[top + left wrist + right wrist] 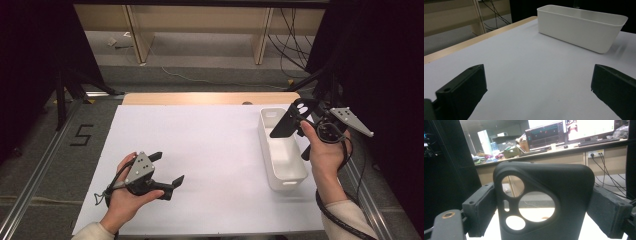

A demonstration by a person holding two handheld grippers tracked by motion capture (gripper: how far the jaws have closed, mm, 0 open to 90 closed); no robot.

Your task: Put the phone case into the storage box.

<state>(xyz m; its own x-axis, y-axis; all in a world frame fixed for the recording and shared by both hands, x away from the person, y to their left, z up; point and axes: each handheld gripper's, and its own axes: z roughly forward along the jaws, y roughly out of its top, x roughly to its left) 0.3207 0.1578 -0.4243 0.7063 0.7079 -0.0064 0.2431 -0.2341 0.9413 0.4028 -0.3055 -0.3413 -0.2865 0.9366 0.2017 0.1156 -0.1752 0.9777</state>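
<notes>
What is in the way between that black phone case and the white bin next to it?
Nothing visible. The right gripper holds the phone case up above the far end of the white bin, which looks empty, with open air between them.

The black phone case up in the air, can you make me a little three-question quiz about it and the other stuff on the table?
1. True or false: the right gripper is shut on the black phone case.
2. What stands on the table just below the raised case: A) a white bin, B) a red cup, C) a book?
3. Is anything between the jaws of the left gripper?

Key
1. True. The jaws press on both edges of the case.
2. A, the white bin, standing on the white table cover.
3. No. Its jaws stand wide apart over the bare cover.
</notes>
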